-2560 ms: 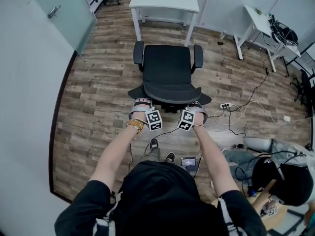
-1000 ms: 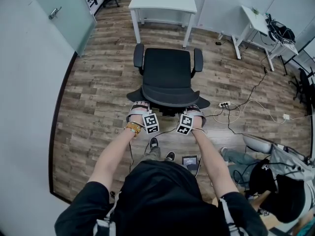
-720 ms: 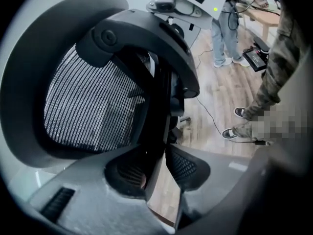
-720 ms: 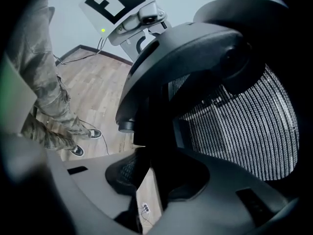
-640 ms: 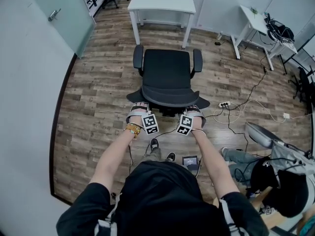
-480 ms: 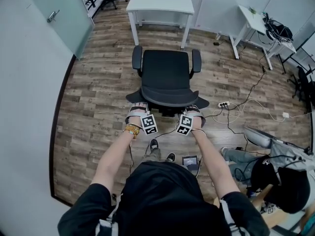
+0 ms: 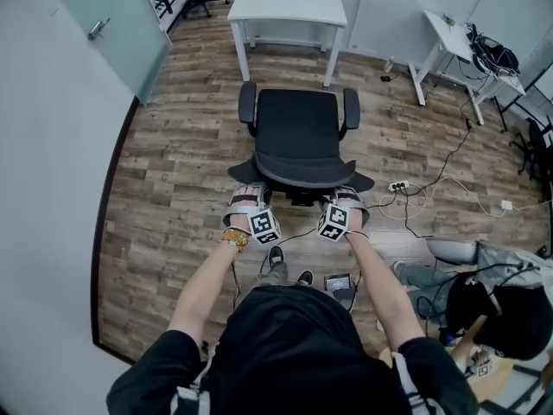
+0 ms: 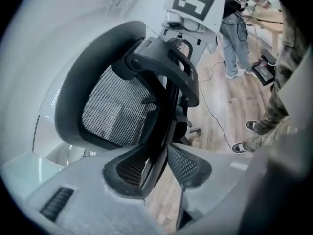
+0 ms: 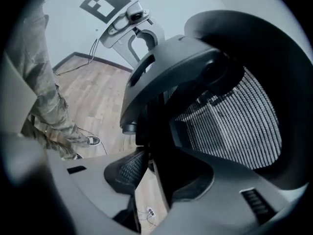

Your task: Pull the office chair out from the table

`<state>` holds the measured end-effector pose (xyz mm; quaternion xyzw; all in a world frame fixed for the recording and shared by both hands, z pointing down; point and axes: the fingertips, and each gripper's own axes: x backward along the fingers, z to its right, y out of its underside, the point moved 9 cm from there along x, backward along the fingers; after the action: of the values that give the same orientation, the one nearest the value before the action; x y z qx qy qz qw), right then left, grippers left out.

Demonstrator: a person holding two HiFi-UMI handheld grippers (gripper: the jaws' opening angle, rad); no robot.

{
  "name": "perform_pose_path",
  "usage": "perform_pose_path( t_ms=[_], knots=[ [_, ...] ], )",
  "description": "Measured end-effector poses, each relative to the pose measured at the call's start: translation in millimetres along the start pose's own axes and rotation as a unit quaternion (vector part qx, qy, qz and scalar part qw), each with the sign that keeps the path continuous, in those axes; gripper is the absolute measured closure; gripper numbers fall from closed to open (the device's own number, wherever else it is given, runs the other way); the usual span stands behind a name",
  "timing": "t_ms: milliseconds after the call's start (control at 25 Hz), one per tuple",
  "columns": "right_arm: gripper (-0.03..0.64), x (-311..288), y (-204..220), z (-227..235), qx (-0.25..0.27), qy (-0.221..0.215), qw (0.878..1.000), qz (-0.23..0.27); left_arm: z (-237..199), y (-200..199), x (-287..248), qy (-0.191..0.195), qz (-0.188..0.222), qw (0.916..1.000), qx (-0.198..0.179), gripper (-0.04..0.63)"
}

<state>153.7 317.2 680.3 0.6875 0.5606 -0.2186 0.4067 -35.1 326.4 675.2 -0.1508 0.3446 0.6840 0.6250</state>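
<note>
A black office chair (image 7: 298,128) stands on the wood floor in front of the white table (image 7: 289,3), its seat towards the table and its mesh backrest (image 7: 302,173) towards me. My left gripper (image 7: 251,195) and right gripper (image 7: 346,199) reach the backrest's top rim from behind. In the left gripper view the jaws (image 8: 159,166) are opening around the chair's black back frame (image 8: 164,111), with floor showing beside the bar. In the right gripper view the jaws (image 9: 159,177) are opening too, the frame bar (image 9: 156,146) between them with a gap at its left.
A second white table (image 7: 449,41) stands at the right. Cables (image 7: 432,188) and a power strip (image 7: 397,185) lie on the floor right of the chair. A person (image 7: 492,305) sits low at the right. A glass door (image 7: 112,24) and wall close the left side.
The chair and both grippers keep nearly the same places behind the backrest. The seated person at the lower right has shifted about.
</note>
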Motion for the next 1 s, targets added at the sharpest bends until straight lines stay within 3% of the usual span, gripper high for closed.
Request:
perform_pose_path(
  t_ms=[200,360,600,680,880,1000],
  knots=[
    [0.509,27,-2,-1,-0.044,0.022,0.998,0.044,-4,-7,26,-0.018,0.036,0.9975,0.058,0.447],
    [0.515,53,-11,1,-0.087,0.039,0.991,0.09,-9,-11,50,-0.033,0.068,0.9881,0.134,0.448],
    [0.529,103,-36,17,-0.177,0.082,0.964,0.183,-22,-15,89,-0.065,0.124,0.9551,0.261,0.462],
    [0.571,116,-42,28,-0.2,0.087,0.952,0.215,-35,-23,100,-0.086,0.148,0.9414,0.291,0.469],
    [0.571,145,-63,43,-0.243,0.08,0.924,0.286,-65,-43,129,-0.13,0.203,0.915,0.324,0.506],
    [0.571,162,-76,60,-0.257,0.105,0.904,0.324,-85,-57,139,-0.15,0.231,0.9008,0.336,0.512]
  ],
)
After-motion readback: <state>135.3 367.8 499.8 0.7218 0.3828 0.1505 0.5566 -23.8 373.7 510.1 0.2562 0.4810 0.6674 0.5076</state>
